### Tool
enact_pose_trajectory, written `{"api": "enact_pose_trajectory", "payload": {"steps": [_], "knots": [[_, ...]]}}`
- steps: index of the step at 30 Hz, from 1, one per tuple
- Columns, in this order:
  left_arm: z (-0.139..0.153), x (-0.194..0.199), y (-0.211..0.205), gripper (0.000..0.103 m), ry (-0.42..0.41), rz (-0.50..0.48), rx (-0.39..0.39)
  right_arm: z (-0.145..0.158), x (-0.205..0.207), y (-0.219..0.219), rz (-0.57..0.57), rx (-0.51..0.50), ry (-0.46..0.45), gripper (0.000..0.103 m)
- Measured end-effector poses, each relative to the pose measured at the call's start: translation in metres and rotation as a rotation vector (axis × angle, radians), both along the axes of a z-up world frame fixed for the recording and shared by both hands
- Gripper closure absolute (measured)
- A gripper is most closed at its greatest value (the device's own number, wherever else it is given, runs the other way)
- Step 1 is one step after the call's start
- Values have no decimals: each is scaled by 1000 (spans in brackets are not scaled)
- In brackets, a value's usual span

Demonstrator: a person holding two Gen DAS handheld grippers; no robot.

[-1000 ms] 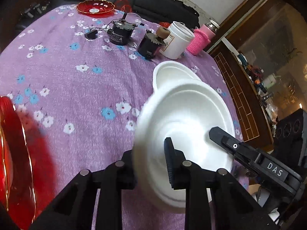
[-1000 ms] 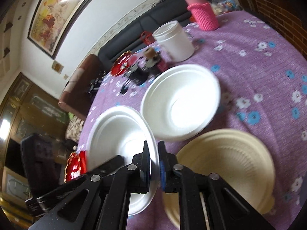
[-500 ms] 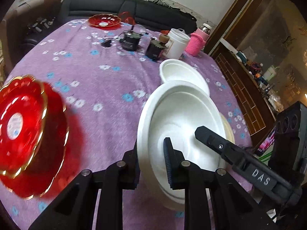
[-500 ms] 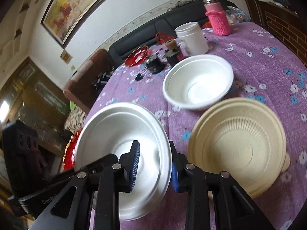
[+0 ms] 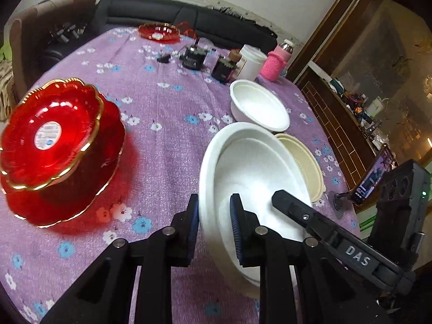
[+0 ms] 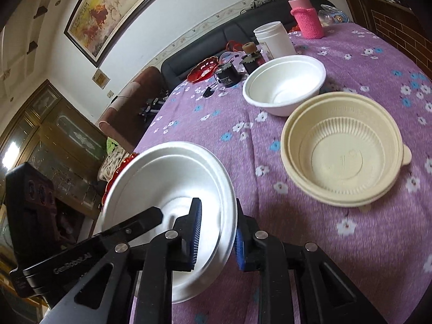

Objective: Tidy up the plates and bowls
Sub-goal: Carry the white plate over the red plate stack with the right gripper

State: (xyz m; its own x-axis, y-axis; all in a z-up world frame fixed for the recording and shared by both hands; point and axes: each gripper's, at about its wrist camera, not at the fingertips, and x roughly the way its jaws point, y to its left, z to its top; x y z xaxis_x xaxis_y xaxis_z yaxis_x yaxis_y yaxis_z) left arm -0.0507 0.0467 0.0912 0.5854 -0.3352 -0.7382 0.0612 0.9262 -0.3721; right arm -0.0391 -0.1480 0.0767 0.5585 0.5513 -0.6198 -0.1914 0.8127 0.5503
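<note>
A white foam plate (image 5: 256, 172) (image 6: 172, 178) is tilted above the purple flowered tablecloth (image 5: 167, 124). My left gripper (image 5: 214, 229) straddles its left rim with a gap at the inner pad. My right gripper (image 6: 217, 236) straddles its right rim, jaws parted wider than the rim. A white foam bowl (image 5: 256, 105) (image 6: 286, 83) and a cream ribbed bowl (image 6: 343, 148) (image 5: 302, 159) rest on the cloth beyond. Stacked red gold-rimmed plates (image 5: 54, 140) sit at the left.
At the far side stand a small red dish (image 5: 158, 31), two black motors (image 5: 194, 58), a white jar (image 5: 249, 64) and a pink-sleeved flask (image 5: 275, 62). A dark sofa (image 5: 175, 17) lies behind. A phone on a stand (image 5: 372, 178) is off the right edge.
Both grippers have pulled back and up with the white plate. My right gripper, shut on the rim a second ago, has opened. The red plates came into the left view.
</note>
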Motion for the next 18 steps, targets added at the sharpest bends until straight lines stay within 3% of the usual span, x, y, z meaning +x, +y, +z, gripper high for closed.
{"api": "enact_pose_trajectory", "payload": {"steps": [8,18], "knots": [[20,-27,14,82,-74,31,-2,14,-19,14,25,-8,-36,80],[29,-50,44,82,-105,89,-16,29,-30,47,74,-32,-74,80]]}}
